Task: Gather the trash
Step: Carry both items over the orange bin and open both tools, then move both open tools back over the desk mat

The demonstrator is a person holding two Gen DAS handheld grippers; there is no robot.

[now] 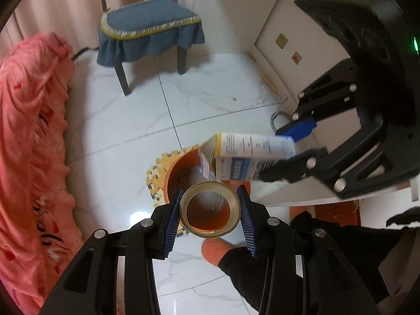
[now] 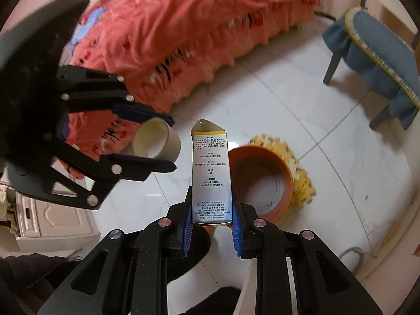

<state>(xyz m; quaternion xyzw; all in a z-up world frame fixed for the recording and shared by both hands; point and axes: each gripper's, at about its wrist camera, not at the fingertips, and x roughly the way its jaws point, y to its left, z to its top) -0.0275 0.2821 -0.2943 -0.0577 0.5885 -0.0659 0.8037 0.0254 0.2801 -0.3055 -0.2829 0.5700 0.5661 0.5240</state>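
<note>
We hold both grippers over the white tiled floor (image 1: 126,120), pointing steeply down at an orange bin (image 2: 262,181) that stands open-mouthed on a yellow foam puzzle mat (image 2: 302,173).

Our left gripper (image 1: 210,210) is clamped on a roll of clear tape (image 1: 210,207): its blue pads (image 1: 172,218) press the roll's outer sides, and in the left wrist view we look straight through the hollow core into the orange bin (image 1: 181,173) below. From the right wrist camera the same left gripper (image 2: 160,141) shows at the left, with the tape roll (image 2: 157,141) held between its jaws above the floor, off to the bin's side.

Our right gripper (image 2: 211,225) is closed tight on a small white medicine carton (image 2: 211,176) with a yellow band near its far end (the end flap there stands open). The pads grip the carton's near end, and its length runs forward along the fingers. In the left wrist view the right gripper (image 1: 294,149) comes in from the right and the carton (image 1: 249,155) lies nearly level, its open end reaching over the bin's rim.

Around us stand a bed draped in a pink quilt (image 1: 29,136), a chair with a blue seat cover (image 1: 149,31) and a white cabinet (image 2: 52,218). A dark sleeve (image 1: 262,270) shows low in the left wrist view.
</note>
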